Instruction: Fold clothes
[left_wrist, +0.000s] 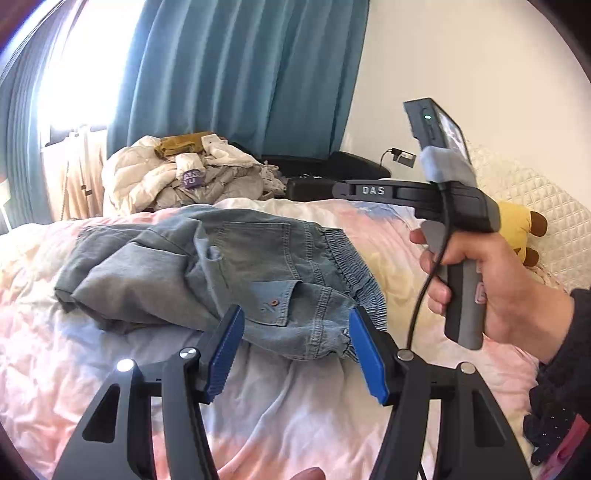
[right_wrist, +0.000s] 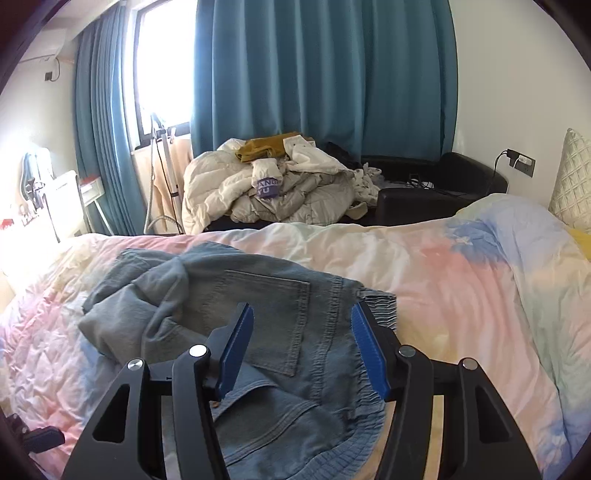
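Crumpled blue denim pants (left_wrist: 229, 266) with an elastic waistband lie in a heap on the pastel bedspread (left_wrist: 92, 369). My left gripper (left_wrist: 295, 354) hovers open just short of their near edge, its blue pads wide apart. In the left wrist view the right tool's handle (left_wrist: 461, 288) is held by a hand, to the right of the pants; its fingers are out of that view. In the right wrist view my right gripper (right_wrist: 301, 347) is open above the denim pants (right_wrist: 258, 321), over the back pocket and waistband, with nothing between its pads.
A pile of white and grey jackets (right_wrist: 273, 184) sits beyond the bed by the teal curtains (right_wrist: 314, 74). A black couch (right_wrist: 436, 192) stands behind the bed. A yellow plush toy (left_wrist: 521, 229) lies by the quilted headboard (left_wrist: 535, 206). A dark sleeve (left_wrist: 565, 369) is at right.
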